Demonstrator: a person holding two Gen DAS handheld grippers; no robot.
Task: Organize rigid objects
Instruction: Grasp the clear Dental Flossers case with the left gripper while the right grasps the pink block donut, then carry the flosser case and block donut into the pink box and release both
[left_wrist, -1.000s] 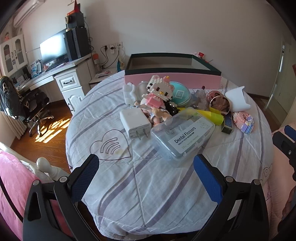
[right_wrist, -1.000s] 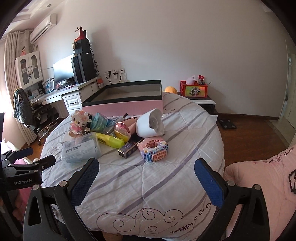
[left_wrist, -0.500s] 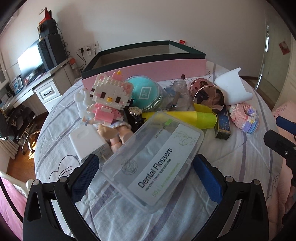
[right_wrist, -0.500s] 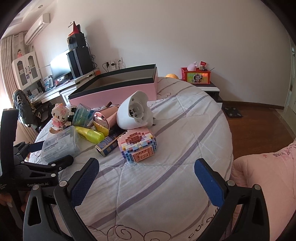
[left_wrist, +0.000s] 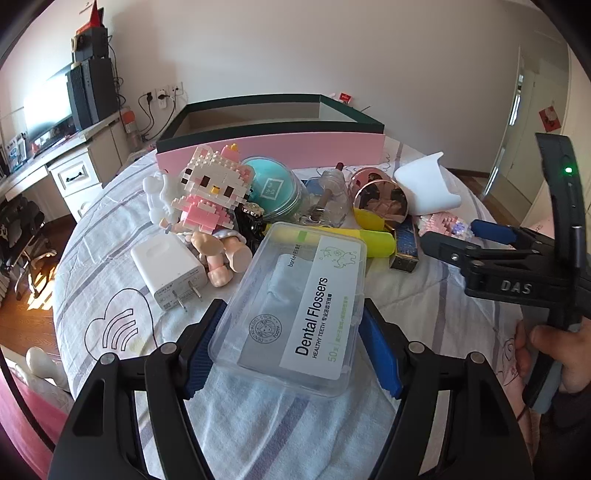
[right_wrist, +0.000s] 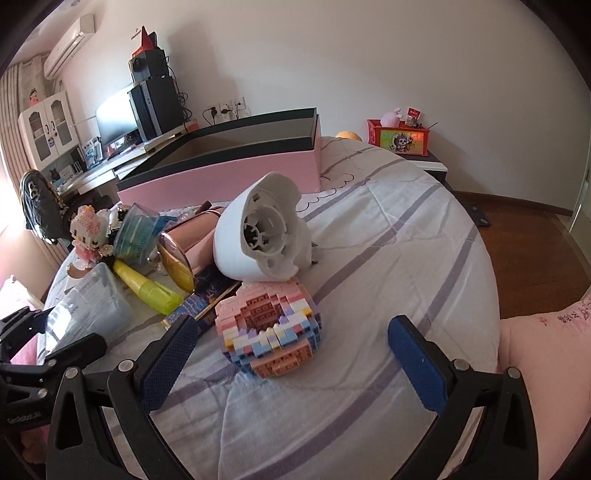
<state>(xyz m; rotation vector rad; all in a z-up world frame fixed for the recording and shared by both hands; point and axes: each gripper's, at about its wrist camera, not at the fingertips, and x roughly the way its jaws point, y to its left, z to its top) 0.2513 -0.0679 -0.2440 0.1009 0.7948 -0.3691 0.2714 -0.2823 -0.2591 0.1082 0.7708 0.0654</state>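
A clear plastic box labelled Dental Flossers (left_wrist: 295, 306) lies on the striped bedspread (left_wrist: 258, 424). My left gripper (left_wrist: 291, 310) straddles it, and its jaws are closing, with the blue pads (left_wrist: 201, 350) right beside the box's long sides. A pastel brick model (right_wrist: 273, 332) lies just ahead of my right gripper (right_wrist: 291, 326), which stands open with only the model's near edge between its tips. The open pink box with a dark rim (left_wrist: 273, 144) stands at the back of the pile. In the left wrist view, the right gripper (left_wrist: 458, 238) reaches in from the right, held by a hand (left_wrist: 554, 354).
Also in the pile are a brick cat figure (left_wrist: 210, 192), a white charger (left_wrist: 170, 269), a teal tub (left_wrist: 273, 188), a yellow tube (left_wrist: 369, 236), a rose-gold mirror (left_wrist: 380, 195) and a white plastic shell (right_wrist: 262, 232). A desk with a monitor (right_wrist: 118, 122) stands far left.
My left gripper has advanced over the flosser box and its jaws have narrowed around it. My right gripper has moved forward and down to the pastel brick model.
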